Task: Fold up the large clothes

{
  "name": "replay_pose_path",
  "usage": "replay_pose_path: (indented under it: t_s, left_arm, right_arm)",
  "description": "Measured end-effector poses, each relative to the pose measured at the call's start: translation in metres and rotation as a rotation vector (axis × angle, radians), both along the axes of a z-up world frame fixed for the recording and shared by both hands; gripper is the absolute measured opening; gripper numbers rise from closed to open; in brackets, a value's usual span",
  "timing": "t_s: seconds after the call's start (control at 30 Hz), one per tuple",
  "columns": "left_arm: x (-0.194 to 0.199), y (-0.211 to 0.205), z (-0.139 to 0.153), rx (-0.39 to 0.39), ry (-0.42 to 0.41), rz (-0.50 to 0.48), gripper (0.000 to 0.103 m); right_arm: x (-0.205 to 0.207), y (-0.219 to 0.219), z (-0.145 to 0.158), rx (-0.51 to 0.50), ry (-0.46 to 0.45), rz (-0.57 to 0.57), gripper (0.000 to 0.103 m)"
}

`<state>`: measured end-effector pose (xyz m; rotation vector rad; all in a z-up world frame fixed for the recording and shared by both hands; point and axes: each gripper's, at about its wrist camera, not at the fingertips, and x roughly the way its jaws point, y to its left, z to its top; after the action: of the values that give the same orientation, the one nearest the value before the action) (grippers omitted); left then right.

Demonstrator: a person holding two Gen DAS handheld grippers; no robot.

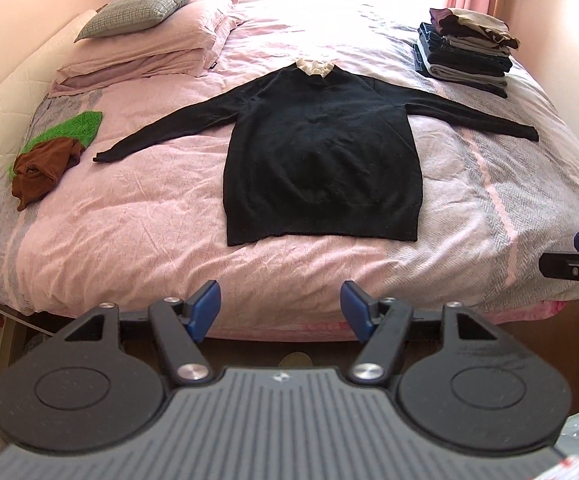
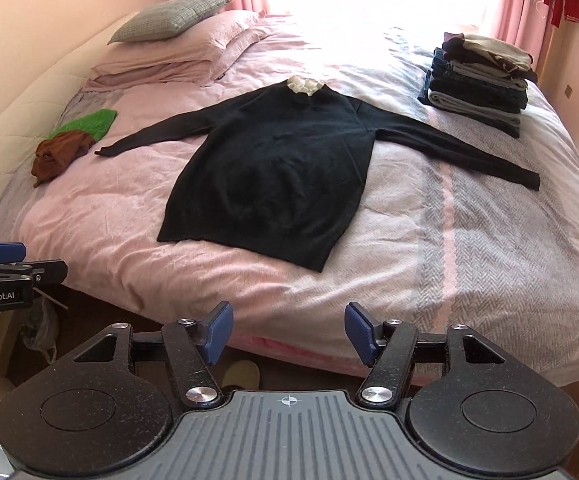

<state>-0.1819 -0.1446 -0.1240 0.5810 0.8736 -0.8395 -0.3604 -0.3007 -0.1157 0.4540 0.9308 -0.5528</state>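
Blue-padded left claw [image 1: 280,309] and right claw [image 2: 288,331] both spread wide, empty, held off the near edge of the bed [image 1: 129,240]. Black sweater [image 1: 321,168] lies flat mid-bed, sleeves out to both sides, white collar [image 1: 316,68] at the far end. Folded clothes stack [image 1: 465,50] far right; brown and green garments [image 1: 45,162] left; pillows [image 1: 145,44] far left.
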Motion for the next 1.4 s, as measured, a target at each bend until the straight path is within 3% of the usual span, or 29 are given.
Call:
replay_pose_path:
  t_s: [0.63, 0.83, 1.13, 1.4]
  left_arm:
    - [0.002, -0.008, 0.002, 0.013, -0.001, -0.008, 0.065]
    - [0.024, -0.025, -0.008, -0.003, 0.019, 0.006, 0.065]
    - [0.128, -0.056, -0.034, -0.083, 0.107, 0.129, 0.066]
    - [0.300, -0.093, -0.080, -0.187, 0.215, 0.322, 0.066]
  right_arm:
    - [0.004, -0.014, -0.006, 0.038, 0.005, 0.013, 0.061]
    - [0.013, -0.038, -0.014, 0.057, -0.002, -0.018, 0.061]
    - [0.064, -0.102, -0.034, 0.080, 0.004, -0.115, 0.061]
    - [0.150, -0.181, -0.054, 0.146, -0.012, -0.278, 0.061]
